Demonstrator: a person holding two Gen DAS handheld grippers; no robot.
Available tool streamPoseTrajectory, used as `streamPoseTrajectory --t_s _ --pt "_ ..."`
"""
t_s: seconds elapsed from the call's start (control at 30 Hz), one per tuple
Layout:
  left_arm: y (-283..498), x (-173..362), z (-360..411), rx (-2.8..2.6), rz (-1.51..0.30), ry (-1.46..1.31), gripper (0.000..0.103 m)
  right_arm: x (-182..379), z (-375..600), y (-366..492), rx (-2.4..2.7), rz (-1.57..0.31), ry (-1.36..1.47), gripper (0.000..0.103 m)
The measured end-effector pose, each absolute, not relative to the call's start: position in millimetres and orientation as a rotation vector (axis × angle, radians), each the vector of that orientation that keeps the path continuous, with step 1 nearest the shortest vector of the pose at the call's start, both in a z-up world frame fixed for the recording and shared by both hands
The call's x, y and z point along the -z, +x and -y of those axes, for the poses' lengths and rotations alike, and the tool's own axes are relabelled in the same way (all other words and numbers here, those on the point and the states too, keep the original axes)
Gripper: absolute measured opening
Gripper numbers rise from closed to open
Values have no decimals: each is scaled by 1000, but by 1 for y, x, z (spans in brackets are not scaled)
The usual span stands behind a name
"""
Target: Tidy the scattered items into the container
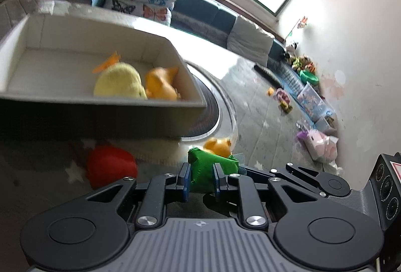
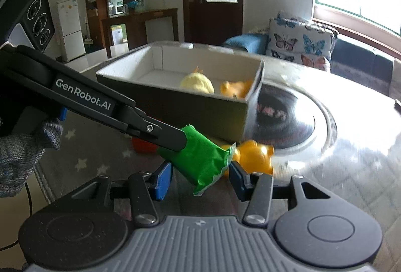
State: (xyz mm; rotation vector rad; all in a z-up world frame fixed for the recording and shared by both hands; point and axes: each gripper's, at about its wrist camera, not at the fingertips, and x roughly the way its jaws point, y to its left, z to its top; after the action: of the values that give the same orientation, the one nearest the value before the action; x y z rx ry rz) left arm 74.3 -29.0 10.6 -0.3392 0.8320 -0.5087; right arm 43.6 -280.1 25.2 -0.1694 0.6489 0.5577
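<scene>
A green packet is clamped between the blue pads of my left gripper, which is shut on it. In the right wrist view the same green packet hangs from the left gripper's black fingers. My right gripper has a pad against each side of it. Beyond stands the grey box, seen too in the left wrist view. It holds a yellow plush and an orange toy. An orange bear toy lies on the table just past the packet.
A red object lies on the table beside the box. The round table carries a dark turntable. A gloved hand holds the left gripper. A sofa with butterfly cushions stands behind; toys litter the floor.
</scene>
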Motion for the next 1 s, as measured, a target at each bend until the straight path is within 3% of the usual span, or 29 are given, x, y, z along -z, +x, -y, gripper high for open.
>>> streamPoseTrajectory --t_s 0.47,1.0 --pt "109 -52 -33 359 -696 -342 20 -59 202 99 -657 -533 -220 50" --pt "160 -22 -75 283 -789 -377 20 -33 143 154 -700 -642 -245 51"
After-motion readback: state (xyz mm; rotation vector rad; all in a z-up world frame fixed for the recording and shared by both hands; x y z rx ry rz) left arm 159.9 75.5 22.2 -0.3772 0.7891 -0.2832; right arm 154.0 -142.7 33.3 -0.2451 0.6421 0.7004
